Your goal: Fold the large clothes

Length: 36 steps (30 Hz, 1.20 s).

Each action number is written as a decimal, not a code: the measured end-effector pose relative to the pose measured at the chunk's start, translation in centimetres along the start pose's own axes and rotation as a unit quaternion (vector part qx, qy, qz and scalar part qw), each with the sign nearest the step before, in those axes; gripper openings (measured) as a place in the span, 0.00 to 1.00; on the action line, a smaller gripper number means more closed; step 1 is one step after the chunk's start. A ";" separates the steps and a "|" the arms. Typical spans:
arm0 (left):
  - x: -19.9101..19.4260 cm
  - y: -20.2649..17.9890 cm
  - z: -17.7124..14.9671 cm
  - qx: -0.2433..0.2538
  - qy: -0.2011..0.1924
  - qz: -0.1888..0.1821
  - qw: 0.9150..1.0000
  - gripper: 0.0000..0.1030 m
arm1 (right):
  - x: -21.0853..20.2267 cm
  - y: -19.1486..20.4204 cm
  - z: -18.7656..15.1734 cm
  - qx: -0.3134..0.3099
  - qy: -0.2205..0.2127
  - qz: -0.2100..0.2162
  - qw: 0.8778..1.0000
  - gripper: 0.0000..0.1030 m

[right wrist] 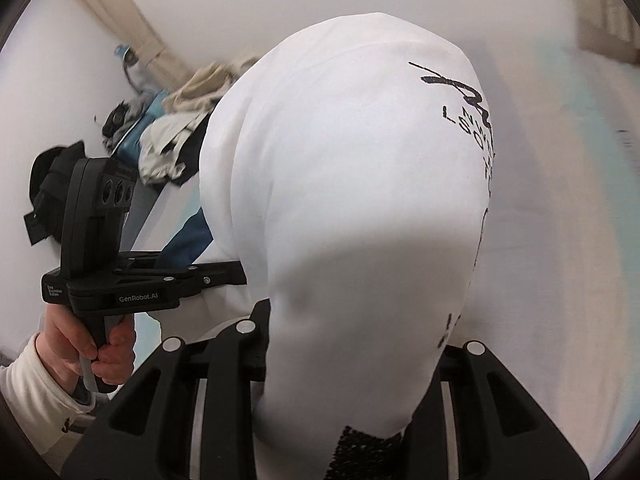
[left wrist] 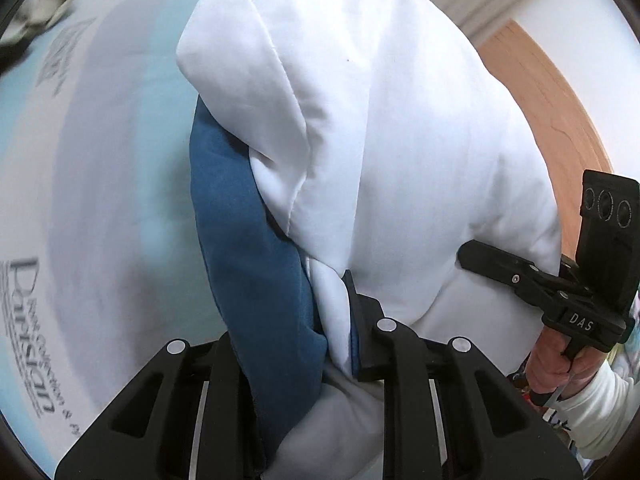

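A large white garment (left wrist: 400, 140) with a blue lining (left wrist: 248, 240) hangs bunched in front of the left wrist camera. My left gripper (left wrist: 320, 344) is shut on its white and blue folds. In the right wrist view the same white garment (right wrist: 352, 200) carries black lettering (right wrist: 476, 128) and drapes over my right gripper (right wrist: 344, 392), which is shut on it; the fingertips are hidden by cloth. Each gripper shows in the other's view, my right gripper (left wrist: 520, 276) at the garment's right edge and my left gripper (right wrist: 192, 276) at its left edge.
A pale bed surface with printed lettering (left wrist: 32, 320) lies below on the left. A wooden board (left wrist: 552, 104) stands at the right. A heap of other clothes (right wrist: 172, 128) lies at the back left by the wall.
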<state>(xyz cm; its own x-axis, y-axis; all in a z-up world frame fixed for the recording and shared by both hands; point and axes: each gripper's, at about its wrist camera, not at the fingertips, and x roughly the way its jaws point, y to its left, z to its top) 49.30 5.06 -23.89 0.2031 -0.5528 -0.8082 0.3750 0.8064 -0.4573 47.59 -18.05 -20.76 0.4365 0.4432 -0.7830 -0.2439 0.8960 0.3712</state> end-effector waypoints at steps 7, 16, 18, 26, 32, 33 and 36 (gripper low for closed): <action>3.2 -13.5 4.2 0.073 -0.004 -0.012 0.997 0.20 | -10.6 -9.3 -2.3 0.031 -0.054 -0.037 0.997 0.27; 13.9 -33.7 8.6 0.124 -0.003 -0.019 0.992 0.20 | -23.6 -27.8 -3.6 0.053 -0.085 -0.070 0.992 0.27; 17.1 -37.5 9.5 0.129 0.002 -0.021 0.991 0.20 | -25.7 -32.2 -3.9 0.061 -0.083 -0.082 0.991 0.27; 31.8 -50.6 13.1 0.149 0.019 -0.021 0.988 0.20 | -30.2 -51.7 -4.7 0.122 -0.065 -0.110 0.984 0.27; 41.5 -54.4 14.1 0.159 0.033 -0.012 0.987 0.19 | -28.8 -62.7 -5.9 0.171 -0.047 -0.129 0.976 0.27; 43.0 -55.0 13.7 0.160 0.036 -0.010 0.986 0.19 | -28.4 -63.8 -6.1 0.178 -0.044 -0.129 0.975 0.27; 47.1 -56.2 13.4 0.156 0.048 -0.005 0.987 0.19 | -26.8 -67.7 -6.9 0.199 -0.029 -0.127 0.971 0.27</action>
<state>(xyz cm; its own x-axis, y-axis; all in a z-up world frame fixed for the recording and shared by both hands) 49.93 -69.16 -31.26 0.1166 -0.5252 -0.8430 0.6391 0.6894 -0.3411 46.40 -90.73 -28.39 0.4904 0.1967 -0.8490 0.2264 0.9120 0.3420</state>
